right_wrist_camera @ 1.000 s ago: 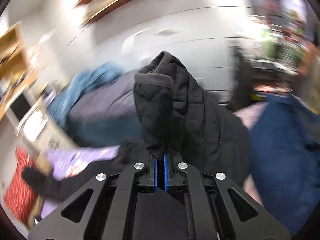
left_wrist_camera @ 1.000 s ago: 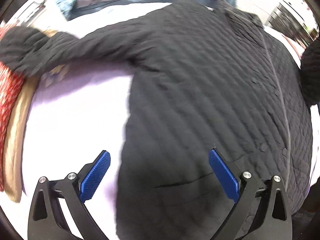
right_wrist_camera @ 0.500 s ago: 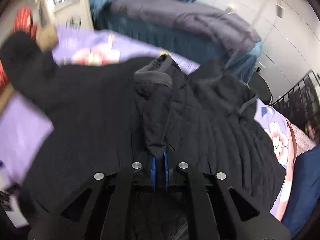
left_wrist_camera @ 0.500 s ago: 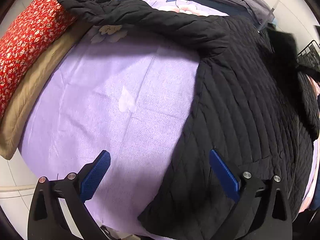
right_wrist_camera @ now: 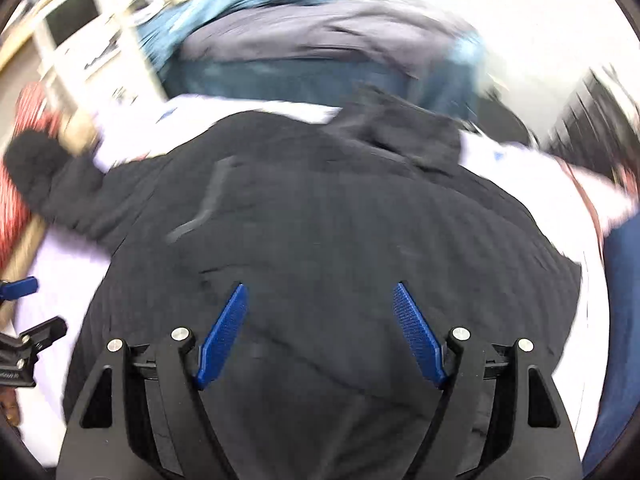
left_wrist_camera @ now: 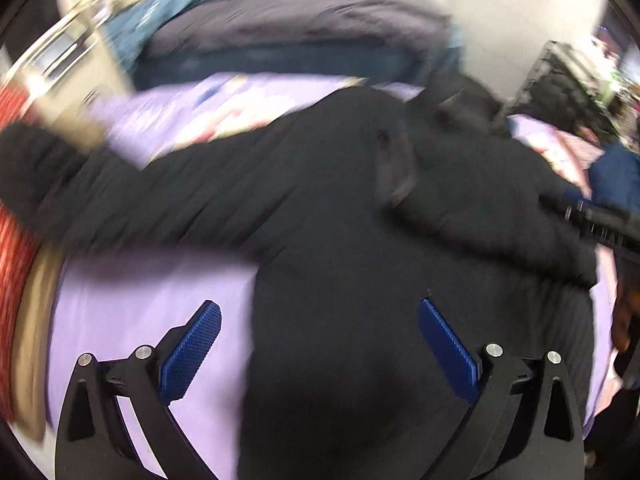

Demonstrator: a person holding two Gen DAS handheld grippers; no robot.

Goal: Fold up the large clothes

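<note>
My left wrist camera is looking forward and down, close over the black jacket (left_wrist_camera: 360,240) on the purple sheet (left_wrist_camera: 132,312). My right one is facing the same way from its right side, sharing the jacket (right_wrist_camera: 320,220) and far bedding pile (right_wrist_camera: 320,52).

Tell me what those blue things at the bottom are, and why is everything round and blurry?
Those blue pieces are the fingers of two grippers that a person carries, one in each hand. Each gripper has a small camera looking forward past its fingers, so there are two pictures. The lens bends the view round, and quick movement makes it blurry. The left gripper is open and holds nothing. The right gripper is open too. Below them a black quilted jacket lies spread on a purple bedsheet, waiting to be folded. One sleeve stretches out to the left.
</note>
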